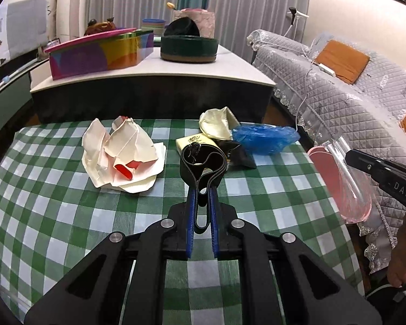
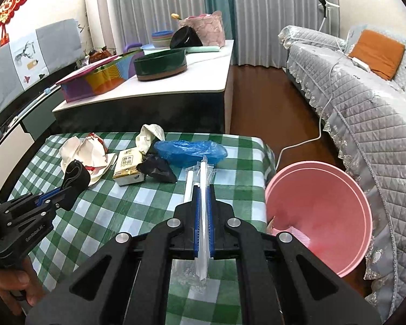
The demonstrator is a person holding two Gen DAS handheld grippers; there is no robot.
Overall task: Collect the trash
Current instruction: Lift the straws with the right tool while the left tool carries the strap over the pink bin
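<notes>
Dangling black elastic band (image 1: 201, 162), looped, stitched edges, claw-pinched

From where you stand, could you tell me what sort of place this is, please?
Most likely a home living room: a sofa with a quilted grey cover, floor-length curtains and a low table under a green checked cloth.
</notes>
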